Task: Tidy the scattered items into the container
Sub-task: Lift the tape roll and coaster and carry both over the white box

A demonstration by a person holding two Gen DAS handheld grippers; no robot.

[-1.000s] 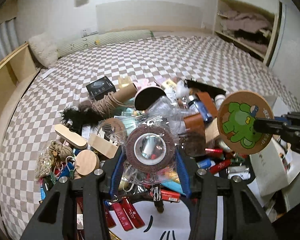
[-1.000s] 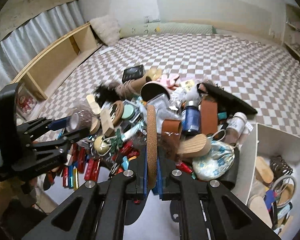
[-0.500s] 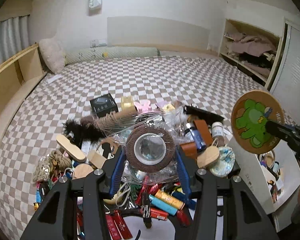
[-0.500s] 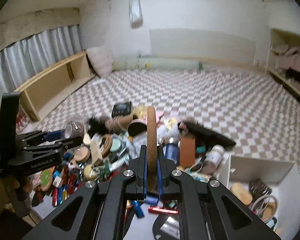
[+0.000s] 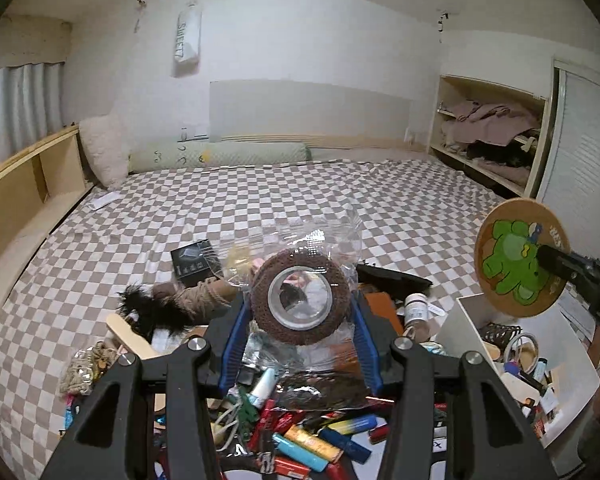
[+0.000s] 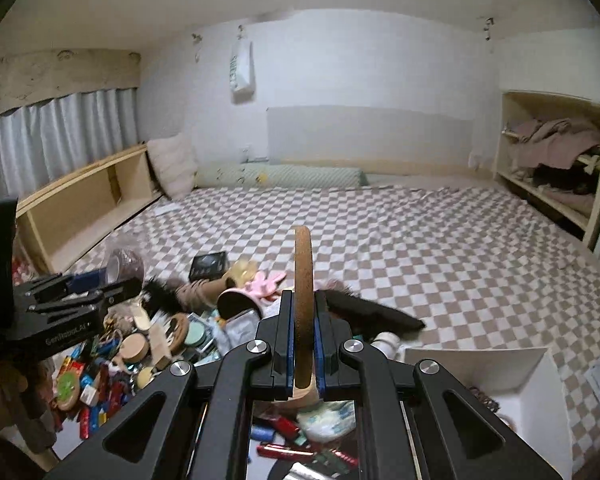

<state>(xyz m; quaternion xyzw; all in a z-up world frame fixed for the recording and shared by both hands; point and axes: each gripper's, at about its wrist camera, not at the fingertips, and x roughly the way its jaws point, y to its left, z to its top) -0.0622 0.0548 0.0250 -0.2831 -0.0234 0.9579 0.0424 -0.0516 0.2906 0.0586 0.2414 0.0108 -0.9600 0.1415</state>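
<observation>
both jaws pinch loads – left gripper (image 5: 300, 334) a wrapped tape roll (image 5: 299, 303), right gripper (image 6: 303, 354) a cork coaster (image 6: 303, 304)

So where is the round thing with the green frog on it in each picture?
Left wrist view: the cork coaster is at the far right, face-on, pinched by the right tongs above the white box.
Right wrist view: the same coaster is dead centre, edge-on, so the frog is hidden.
Shared landmark: the long green bolster pillow by the far wall.

one wrapped tape roll (image 5: 299, 303), one cork coaster (image 5: 521, 257), one white box (image 5: 556, 376)
</observation>
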